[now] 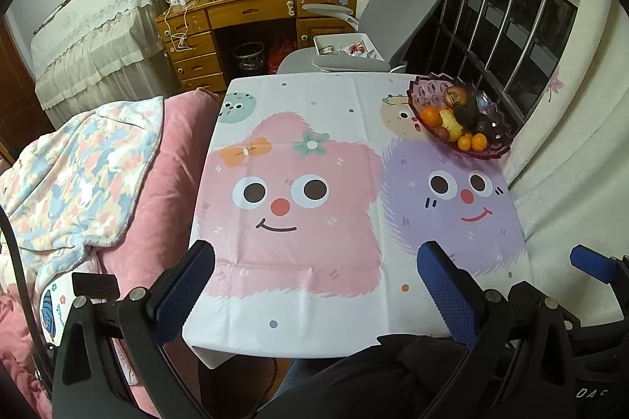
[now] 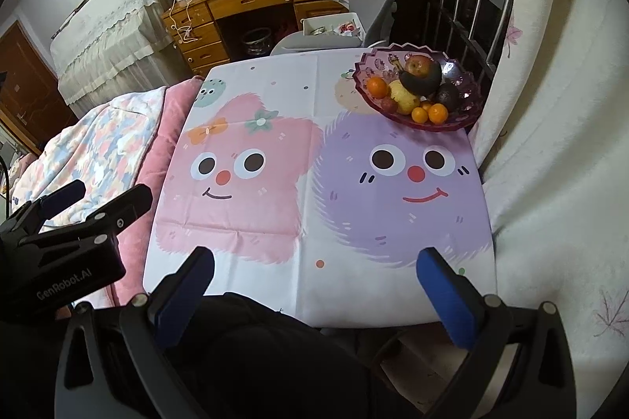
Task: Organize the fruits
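Both jaws are spread wide and nothing is held: the left hand-held gripper (image 1: 314, 285) and the right hand-held gripper (image 2: 316, 285) are poised over the near edge of the desk (image 2: 306, 222). The fruit bowl (image 2: 464, 92) is seen at the far right corner, piled with oranges, an apple and an avocado. If the rim were nudged, the bowl could be tipped off the edge and round fruit sent rolling.

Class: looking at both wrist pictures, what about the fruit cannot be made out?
- Left wrist view: fruit at the bottom of the fruit bowl, hidden by the pile and rim.
- Right wrist view: dark fruit, kind unclear; apple partly covered by it.
- Tray on the chair: contents too small.
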`<state>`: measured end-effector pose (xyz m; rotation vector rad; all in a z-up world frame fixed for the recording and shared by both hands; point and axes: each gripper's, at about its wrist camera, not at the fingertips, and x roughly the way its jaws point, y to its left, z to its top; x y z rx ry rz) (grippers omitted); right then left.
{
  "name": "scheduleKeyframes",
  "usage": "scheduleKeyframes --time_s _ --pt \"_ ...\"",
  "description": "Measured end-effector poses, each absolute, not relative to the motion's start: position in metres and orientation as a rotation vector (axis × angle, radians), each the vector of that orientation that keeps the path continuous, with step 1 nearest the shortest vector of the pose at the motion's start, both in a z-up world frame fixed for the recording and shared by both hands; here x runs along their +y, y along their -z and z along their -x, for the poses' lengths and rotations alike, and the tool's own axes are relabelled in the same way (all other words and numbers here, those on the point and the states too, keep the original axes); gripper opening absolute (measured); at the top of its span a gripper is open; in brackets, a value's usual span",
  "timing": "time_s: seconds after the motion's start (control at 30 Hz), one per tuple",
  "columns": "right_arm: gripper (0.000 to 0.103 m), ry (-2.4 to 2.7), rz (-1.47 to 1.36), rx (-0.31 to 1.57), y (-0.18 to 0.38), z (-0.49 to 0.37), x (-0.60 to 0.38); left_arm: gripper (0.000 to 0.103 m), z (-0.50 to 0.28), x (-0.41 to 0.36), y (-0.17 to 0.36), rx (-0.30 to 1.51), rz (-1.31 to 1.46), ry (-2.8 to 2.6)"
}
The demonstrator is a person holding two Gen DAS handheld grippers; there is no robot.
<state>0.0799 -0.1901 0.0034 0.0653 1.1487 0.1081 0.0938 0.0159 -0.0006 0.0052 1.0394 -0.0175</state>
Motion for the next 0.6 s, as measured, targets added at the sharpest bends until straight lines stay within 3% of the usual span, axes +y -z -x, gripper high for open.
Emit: scheduleKeyframes --time_s 0.6 --pt "0.103 -0.106 -0.066 1.163 -0.0016 -0.0751 -0.1853 0.102 -0.0909 0.0216 0.0027 1.044 0.007 0.016"
